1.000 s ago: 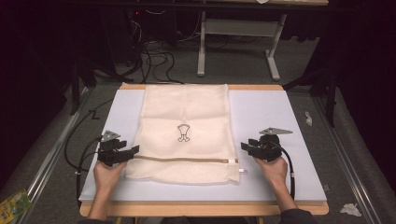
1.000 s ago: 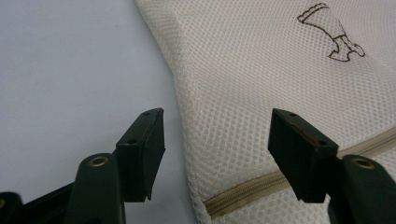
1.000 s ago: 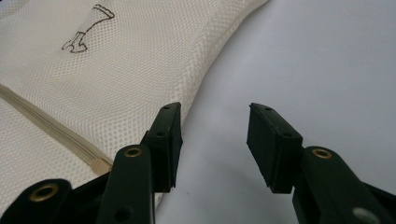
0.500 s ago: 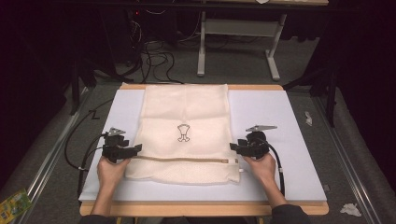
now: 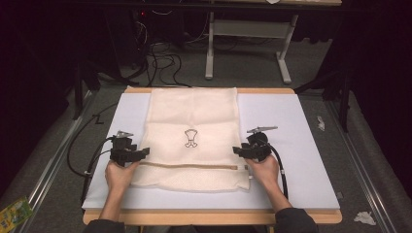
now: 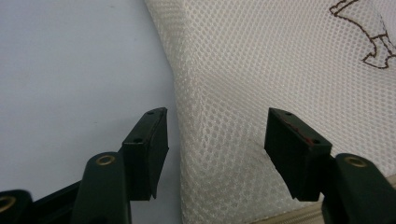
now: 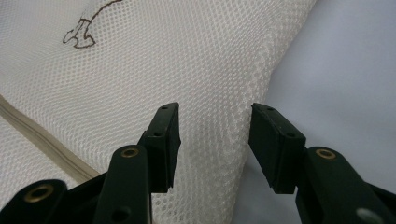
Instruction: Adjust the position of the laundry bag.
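A cream mesh bag (image 5: 193, 138) lies flat in the middle of the surface (image 5: 301, 145), which is covered with a pale grey sheet and has a wooden edge at the near and far sides. The bag reaches from the far edge almost to the near edge. It has a small dark drawing (image 5: 192, 138) near its middle and a beige zipper (image 5: 194, 166) that runs across it close to the near end.

The left tongs (image 5: 141, 153) are at the left side edge of the bag, just above the zipper. In the left gripper view the left tongs (image 6: 217, 144) stand apart, and the edge of the bag (image 6: 219, 93) rises a little as a fold between them; one jaw is over the bare sheet, the other over the mesh. The right tongs (image 5: 238, 151) are at the right side edge, at about the same height. In the right gripper view the right tongs (image 7: 215, 140) are also apart, with the folded edge of the bag (image 7: 205, 79) between them. Whether the jaws already touch the mesh, I cannot tell.

Beyond the surface, on the grey floor (image 5: 243, 68), there are black cables (image 5: 163, 63) and a white metal frame (image 5: 248, 43). A crumpled white paper (image 5: 364, 217) lies on the floor at the right, and a green and yellow packet (image 5: 14, 212) at the near left.
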Demonstrator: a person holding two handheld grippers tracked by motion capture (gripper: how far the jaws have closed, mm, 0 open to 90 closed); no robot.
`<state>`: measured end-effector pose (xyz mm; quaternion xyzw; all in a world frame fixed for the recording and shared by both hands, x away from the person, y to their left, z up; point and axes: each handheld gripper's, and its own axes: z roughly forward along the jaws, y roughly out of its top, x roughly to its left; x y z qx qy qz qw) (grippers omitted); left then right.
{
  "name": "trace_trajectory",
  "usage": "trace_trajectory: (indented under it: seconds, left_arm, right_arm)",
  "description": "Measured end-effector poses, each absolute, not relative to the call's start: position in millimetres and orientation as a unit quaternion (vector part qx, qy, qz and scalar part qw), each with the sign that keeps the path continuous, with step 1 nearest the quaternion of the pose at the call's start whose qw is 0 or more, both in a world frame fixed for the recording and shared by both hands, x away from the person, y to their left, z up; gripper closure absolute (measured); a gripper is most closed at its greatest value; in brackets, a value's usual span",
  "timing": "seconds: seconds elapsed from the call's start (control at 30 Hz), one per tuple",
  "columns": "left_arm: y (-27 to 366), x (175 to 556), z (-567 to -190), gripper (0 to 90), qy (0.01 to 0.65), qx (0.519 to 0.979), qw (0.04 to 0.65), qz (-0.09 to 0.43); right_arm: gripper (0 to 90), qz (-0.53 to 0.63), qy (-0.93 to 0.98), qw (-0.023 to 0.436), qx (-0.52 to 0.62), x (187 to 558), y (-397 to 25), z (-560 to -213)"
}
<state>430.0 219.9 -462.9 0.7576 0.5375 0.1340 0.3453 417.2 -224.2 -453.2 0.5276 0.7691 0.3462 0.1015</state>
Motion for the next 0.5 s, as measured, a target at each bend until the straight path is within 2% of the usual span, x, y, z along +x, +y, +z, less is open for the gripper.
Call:
trace_trajectory:
  seconds: [0.27, 0.4, 0.5]
  left_arm:
    - [215.2, 433.0, -465.2, 47.4, 0.537, 0.759, 0.343, 0.132]
    - [215.4, 434.3, -466.4, 54.5, 0.538, 0.761, 0.338, 0.13]
    - [215.8, 434.6, -466.5, 62.4, 0.538, 0.762, 0.336, 0.131]
  right_arm:
    - [56.4, 0.33, 0.768, 0.09, 0.541, 424.5, -225.1, -461.7]
    - [62.8, 0.328, 0.774, 0.086, 0.535, 425.5, -224.6, -462.8]
    - [71.3, 0.325, 0.776, 0.085, 0.534, 425.6, -224.3, -463.4]
